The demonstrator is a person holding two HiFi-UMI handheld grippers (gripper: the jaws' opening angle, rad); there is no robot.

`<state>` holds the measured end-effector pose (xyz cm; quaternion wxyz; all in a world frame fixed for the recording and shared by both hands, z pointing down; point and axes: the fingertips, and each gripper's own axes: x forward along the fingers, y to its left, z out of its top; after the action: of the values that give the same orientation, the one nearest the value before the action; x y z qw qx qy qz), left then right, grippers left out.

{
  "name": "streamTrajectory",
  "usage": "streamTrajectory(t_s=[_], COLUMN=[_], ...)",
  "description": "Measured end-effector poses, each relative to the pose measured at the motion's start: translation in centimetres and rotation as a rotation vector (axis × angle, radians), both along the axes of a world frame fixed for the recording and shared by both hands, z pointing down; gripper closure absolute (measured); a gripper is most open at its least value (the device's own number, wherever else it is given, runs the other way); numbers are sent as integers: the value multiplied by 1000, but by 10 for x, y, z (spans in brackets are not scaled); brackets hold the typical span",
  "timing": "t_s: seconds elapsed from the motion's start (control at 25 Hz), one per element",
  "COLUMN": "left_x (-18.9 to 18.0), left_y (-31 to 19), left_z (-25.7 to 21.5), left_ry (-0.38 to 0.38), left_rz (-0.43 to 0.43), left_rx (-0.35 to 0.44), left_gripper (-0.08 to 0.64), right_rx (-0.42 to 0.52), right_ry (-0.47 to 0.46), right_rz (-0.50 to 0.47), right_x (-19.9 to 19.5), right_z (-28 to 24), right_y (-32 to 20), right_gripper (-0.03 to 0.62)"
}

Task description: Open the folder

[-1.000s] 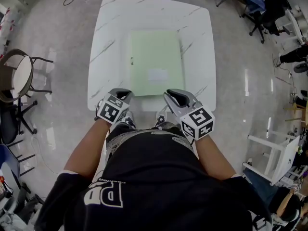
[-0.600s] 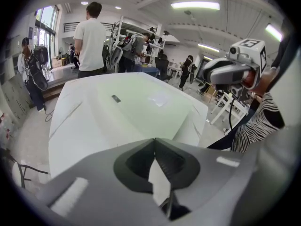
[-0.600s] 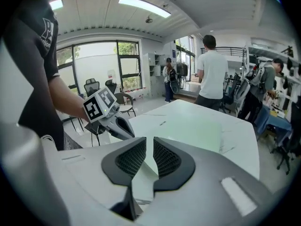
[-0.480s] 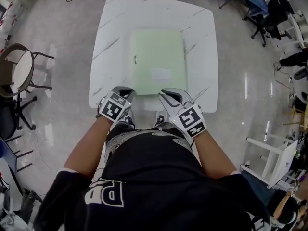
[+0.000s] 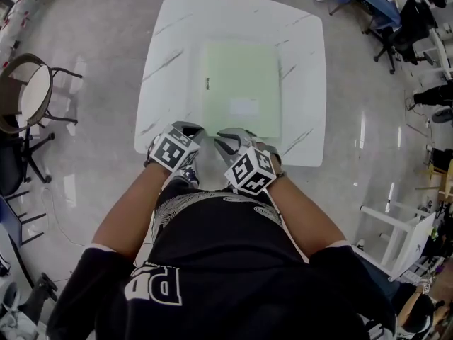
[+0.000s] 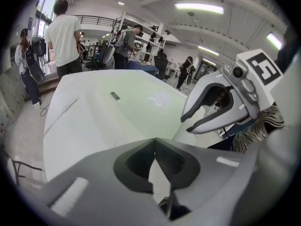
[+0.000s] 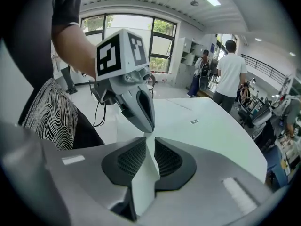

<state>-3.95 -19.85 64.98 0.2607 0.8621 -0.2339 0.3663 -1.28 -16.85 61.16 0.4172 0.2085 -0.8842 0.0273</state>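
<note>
A pale green folder (image 5: 241, 91) lies shut and flat in the middle of the white marble table (image 5: 163, 62), with a small dark tab (image 5: 207, 84) on its left edge. My left gripper (image 5: 190, 127) hovers at the table's near edge, just left of the folder's near left corner, with its jaw tips meeting and nothing in them. My right gripper (image 5: 225, 139) sits close beside it on the right, rolled over, near the folder's near edge. Its jaws stand a little apart and are empty. In the left gripper view the folder (image 6: 136, 102) stretches ahead, and the right gripper (image 6: 221, 102) shows at right.
A round-seated chair (image 5: 28, 105) stands on the floor to the left of the table. Office chairs (image 5: 403, 20) are at the upper right and a white rack (image 5: 410, 232) at the lower right. People (image 6: 66, 36) stand beyond the table's far edge.
My right gripper has moved left and down towards the left gripper and rolled over, so its marker cube now faces differently. The left gripper has stayed put.
</note>
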Motion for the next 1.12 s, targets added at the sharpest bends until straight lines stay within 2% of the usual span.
streamTrajectory(t_s=[0.2, 0.36, 0.64, 0.84, 1.12], left_x=[-1, 0, -3, -2, -3], left_y=[-1, -1, -2, 0, 0], left_z=[3, 2, 3, 2, 4], left_ry=[9, 18, 23, 24, 20], left_rz=[-1, -3, -5, 4, 5], left_rx=[0, -7, -17, -14, -15], left_gripper=[502, 502, 502, 502, 502], right_rx=[50, 83, 180, 182, 194], right_ry=[136, 200, 292, 309, 272], right_rz=[-87, -151, -207, -224, -236], right_x=[-12, -22, -26, -25, -25], right_z=[24, 34, 37, 34, 24], right_y=[-3, -3, -8, -7, -6], right_gripper=[551, 535, 532, 526, 551])
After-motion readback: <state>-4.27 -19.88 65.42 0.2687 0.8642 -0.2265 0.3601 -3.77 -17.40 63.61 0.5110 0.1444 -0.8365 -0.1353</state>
